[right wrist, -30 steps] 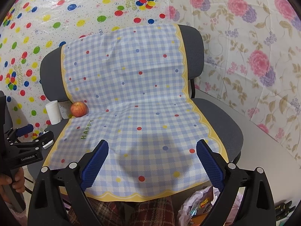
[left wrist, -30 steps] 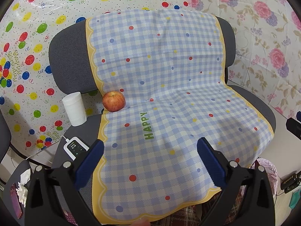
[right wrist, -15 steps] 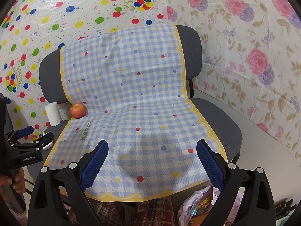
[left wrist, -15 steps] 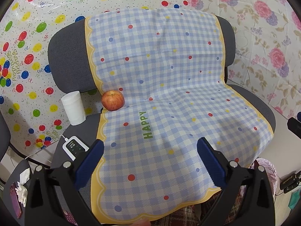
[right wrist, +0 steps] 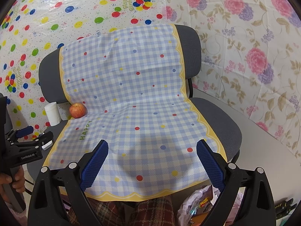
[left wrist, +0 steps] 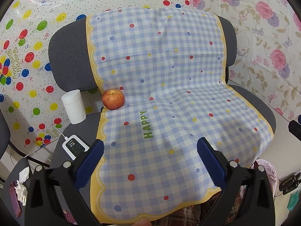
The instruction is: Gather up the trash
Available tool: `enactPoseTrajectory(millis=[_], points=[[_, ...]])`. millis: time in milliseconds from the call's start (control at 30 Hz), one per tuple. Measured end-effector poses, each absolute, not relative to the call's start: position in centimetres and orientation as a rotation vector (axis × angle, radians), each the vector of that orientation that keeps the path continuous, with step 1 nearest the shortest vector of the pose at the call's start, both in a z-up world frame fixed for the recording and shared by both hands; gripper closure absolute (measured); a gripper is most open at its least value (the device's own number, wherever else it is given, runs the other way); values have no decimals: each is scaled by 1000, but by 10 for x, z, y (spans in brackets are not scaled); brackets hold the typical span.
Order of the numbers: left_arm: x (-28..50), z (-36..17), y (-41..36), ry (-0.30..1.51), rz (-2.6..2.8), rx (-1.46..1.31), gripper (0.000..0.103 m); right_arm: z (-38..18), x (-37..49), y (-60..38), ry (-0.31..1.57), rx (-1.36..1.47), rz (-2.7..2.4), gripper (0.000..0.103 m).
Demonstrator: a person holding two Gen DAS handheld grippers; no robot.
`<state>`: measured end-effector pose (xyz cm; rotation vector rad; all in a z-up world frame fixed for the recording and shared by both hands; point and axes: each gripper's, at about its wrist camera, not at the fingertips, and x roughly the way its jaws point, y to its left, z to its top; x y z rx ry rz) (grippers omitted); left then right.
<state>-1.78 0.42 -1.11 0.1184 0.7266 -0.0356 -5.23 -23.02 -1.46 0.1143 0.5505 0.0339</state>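
A red apple (left wrist: 113,99) lies at the back left of a grey chair (left wrist: 69,56) draped with a blue checked "HAPPY" cloth (left wrist: 169,103); it also shows in the right wrist view (right wrist: 77,110). A white paper roll (left wrist: 74,106) stands left of it on the seat. My left gripper (left wrist: 150,162) is open and empty over the cloth's front edge. My right gripper (right wrist: 152,162) is open and empty, farther back; the left gripper (right wrist: 28,135) shows at its left. A trash bag (right wrist: 197,205) with wrappers sits below the seat's front right.
A white controller with a cable (left wrist: 75,146) lies on the seat's left edge. Crumpled tissue (left wrist: 21,188) lies at the far left. Balloon and flower sheets cover the walls. A white floor (right wrist: 263,160) runs right of the chair.
Both views have drifted only slightly; the apple sits a little lower and more to the right in the left wrist view. Both grippers stay open.
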Motion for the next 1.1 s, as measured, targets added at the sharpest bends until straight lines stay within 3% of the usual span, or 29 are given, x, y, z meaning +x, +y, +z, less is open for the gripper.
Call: enactPoseTrajectory(millis=[767,1100], points=[[-10,-15,10,737,-23,113,7,-22,-50,-240,563,126,23,9],[38,-62,16,851,1,148,7,-54,0,-268,615,126,-32,8]])
